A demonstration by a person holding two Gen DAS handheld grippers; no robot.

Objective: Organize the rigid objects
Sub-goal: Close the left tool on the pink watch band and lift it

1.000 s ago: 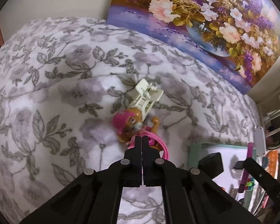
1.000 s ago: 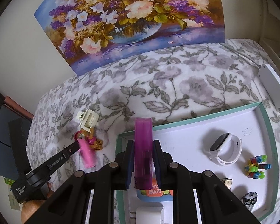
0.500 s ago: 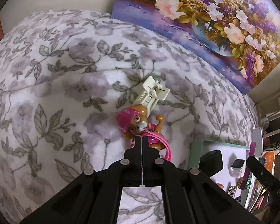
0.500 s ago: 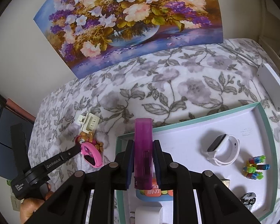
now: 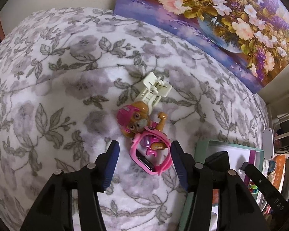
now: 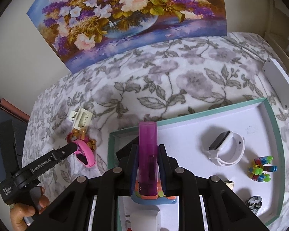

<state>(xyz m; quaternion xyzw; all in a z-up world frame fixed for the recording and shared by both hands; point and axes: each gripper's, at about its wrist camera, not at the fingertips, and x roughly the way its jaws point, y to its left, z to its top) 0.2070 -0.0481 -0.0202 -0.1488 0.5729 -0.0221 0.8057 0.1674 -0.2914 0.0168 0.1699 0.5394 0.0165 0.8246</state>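
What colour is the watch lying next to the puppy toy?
Pink watch with a dark screen; clearest in the left wrist view.

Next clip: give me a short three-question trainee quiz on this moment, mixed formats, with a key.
1. True or false: the left gripper pinches the pink watch.
2. What does the right gripper hold? A) white watch B) purple tube C) hair clip
3. Fill in: the white watch lies in the ___.

Key: 1 false, its jaws have just been opening and straddle the watch without touching. 2 B, the purple tube. 3 tray.
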